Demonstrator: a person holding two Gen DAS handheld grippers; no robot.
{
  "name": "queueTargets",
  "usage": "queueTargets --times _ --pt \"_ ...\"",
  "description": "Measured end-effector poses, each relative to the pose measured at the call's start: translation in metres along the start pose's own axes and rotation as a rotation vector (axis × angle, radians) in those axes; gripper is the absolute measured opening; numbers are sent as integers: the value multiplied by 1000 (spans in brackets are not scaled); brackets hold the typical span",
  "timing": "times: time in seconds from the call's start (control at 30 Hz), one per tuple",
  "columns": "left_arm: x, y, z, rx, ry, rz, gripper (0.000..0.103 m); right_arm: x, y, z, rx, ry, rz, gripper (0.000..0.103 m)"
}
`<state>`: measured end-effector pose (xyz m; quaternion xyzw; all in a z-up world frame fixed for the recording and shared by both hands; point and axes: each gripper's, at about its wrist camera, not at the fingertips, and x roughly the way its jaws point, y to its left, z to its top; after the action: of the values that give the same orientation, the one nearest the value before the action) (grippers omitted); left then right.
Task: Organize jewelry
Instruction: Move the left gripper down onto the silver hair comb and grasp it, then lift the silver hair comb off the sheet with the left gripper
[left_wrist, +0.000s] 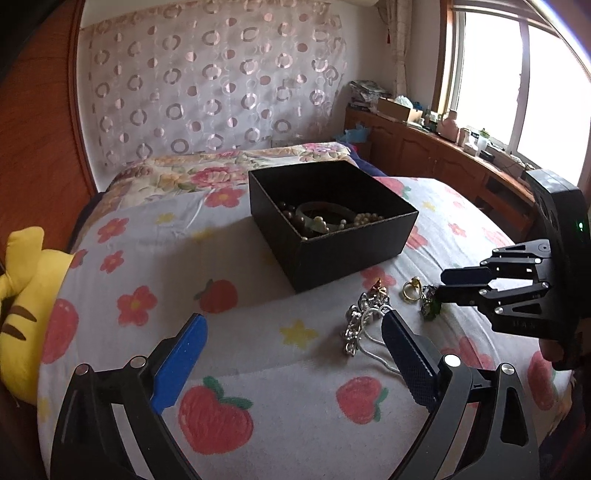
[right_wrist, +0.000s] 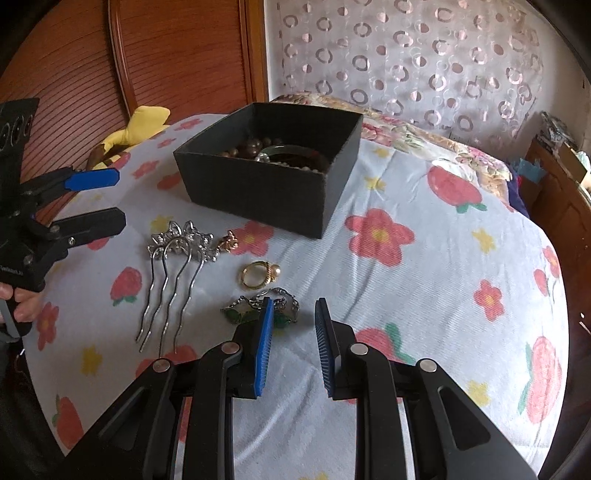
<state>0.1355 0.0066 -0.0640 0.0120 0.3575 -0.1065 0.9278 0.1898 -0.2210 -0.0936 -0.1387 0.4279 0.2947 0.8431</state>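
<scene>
My right gripper (right_wrist: 294, 343) hangs part open and empty just short of the green brooch (right_wrist: 258, 308), well this side of the box (right_wrist: 266, 184). It looks light, knobbly, snag-prone; I'd pinch its metal rim. My left gripper (left_wrist: 295, 350), wide open, hovers by the hair comb (left_wrist: 364, 321).

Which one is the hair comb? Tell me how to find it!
Find the black box on the flowery bedspread. On the cover in front of it, near the left gripper, lies the silver hair comb. It is the only piece with long wavy prongs; the gold ring and the green piece beside it have none.
</scene>
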Motion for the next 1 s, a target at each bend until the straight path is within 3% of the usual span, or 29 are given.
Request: queueTargets --times 0.3,0.4,0.5,0.53,0.6,0.7,0.77,0.83,0.9,1.0 --pt "11 -5 -5 16 53 -16 92 7 3 12 -11 43 43 25" --pt "15 -8 -6 27 81 -31 92 7 5 12 -11 47 85 12" --pt "19 -13 -5 53 100 -44 92 3 8 10 -26 41 93 9" --pt "21 -15 -4 60 105 -47 91 1 7 9 -28 32 93 0" --pt "25 -18 -2 73 116 -57 90 -5 7 9 -33 20 74 0" --pt "33 -23 3 81 138 -72 76 -12 5 8 -39 5 58 0" --pt "40 -25 6 82 155 -87 58 -14 3 7 -37 -2 59 0" --pt "47 -27 8 86 172 -98 49 -15 1 5 -36 -5 54 0" --pt "49 -30 9 100 167 -89 46 -15 -1 3 -34 -8 53 0" --pt "47 -34 9 113 163 -115 23 -16 0 2 -28 -16 60 0"
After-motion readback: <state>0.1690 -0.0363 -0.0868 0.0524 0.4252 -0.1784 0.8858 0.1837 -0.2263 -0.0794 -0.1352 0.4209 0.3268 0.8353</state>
